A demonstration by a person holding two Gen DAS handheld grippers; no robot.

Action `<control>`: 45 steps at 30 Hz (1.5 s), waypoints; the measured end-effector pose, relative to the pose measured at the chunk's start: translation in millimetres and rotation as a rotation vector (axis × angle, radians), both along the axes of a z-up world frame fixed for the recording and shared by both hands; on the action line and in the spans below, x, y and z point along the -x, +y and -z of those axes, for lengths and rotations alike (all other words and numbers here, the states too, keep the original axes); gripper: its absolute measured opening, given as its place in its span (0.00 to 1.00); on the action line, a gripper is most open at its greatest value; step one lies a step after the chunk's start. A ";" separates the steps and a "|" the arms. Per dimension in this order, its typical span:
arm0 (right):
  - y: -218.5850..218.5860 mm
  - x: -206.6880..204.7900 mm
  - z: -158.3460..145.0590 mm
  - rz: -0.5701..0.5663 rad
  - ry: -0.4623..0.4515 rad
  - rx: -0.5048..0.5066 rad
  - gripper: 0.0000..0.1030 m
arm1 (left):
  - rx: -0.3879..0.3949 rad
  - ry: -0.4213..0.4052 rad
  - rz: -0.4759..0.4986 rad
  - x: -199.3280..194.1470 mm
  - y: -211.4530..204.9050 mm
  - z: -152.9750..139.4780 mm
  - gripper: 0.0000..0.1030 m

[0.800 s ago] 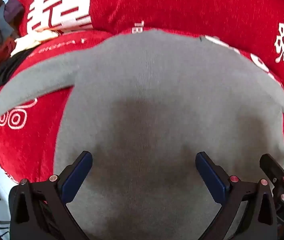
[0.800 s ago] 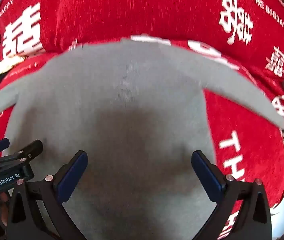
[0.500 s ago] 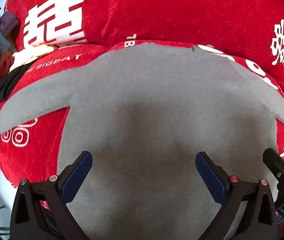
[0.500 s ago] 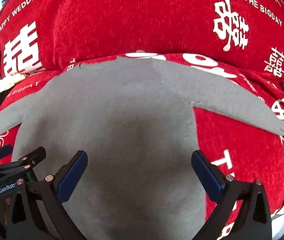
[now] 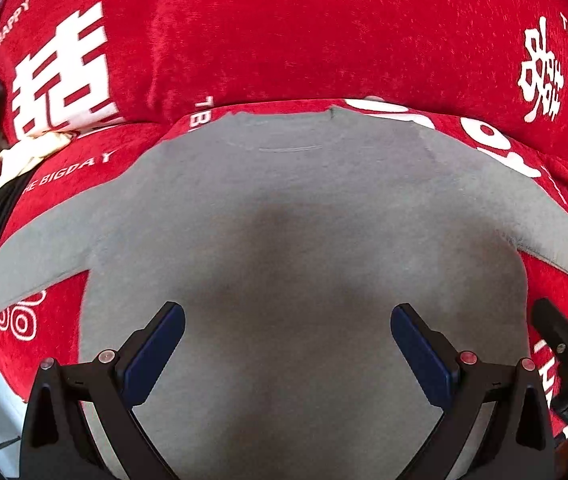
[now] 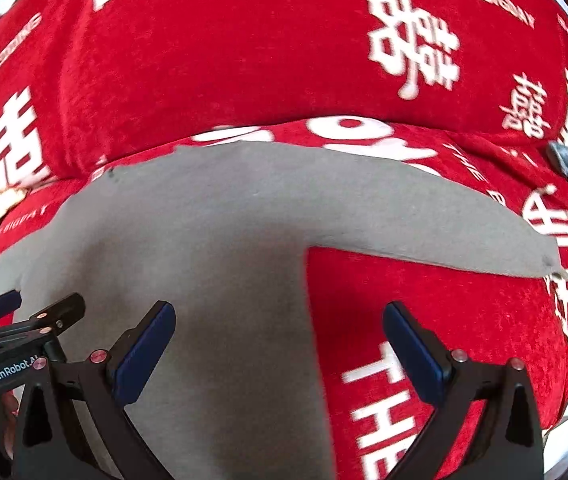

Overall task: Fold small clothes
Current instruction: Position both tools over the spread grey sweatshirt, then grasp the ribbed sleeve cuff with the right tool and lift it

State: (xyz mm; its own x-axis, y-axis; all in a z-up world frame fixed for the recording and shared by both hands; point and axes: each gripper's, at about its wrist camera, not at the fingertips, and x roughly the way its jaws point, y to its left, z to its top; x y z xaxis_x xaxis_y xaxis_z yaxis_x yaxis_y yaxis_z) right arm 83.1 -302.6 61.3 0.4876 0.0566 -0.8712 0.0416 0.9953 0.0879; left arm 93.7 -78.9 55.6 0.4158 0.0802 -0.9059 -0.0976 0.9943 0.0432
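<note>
Gray shirt (image 5: 284,208) is spread flat on the red cover (image 5: 284,32), both sleeves out to the sides. Left hand-held gripper (image 5: 284,344) is over the body, jaws fully spread, nothing held. Right hand-held gripper (image 6: 280,340) straddles the shirt's right side edge, also wide open and empty. Looks like layout is done and no fold started. Next I'd pinch a sleeve (image 6: 444,232) or side edge and carry it across the middle.

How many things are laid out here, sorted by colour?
Grey: 1, the long-sleeved top, spread flat.
Red with white lettering: 1, the cover beneath it.
Black with blue pads: 2, the left tool and right tool, both open.
Total: 4
</note>
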 end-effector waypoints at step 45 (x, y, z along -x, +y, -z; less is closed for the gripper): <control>-314.4 -31.0 40.3 0.540 -0.193 -0.269 0.05 | -0.008 0.100 0.075 -130.4 -150.6 57.6 1.00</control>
State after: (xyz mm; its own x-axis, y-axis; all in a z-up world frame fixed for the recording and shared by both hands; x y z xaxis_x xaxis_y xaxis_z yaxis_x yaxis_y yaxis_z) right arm 114.1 -617.0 20.9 0.6555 -0.0371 -0.7543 0.4906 0.7802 0.3880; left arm 224.1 -229.5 -2.0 0.3286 0.0592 -0.9426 -0.0177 0.9982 0.0566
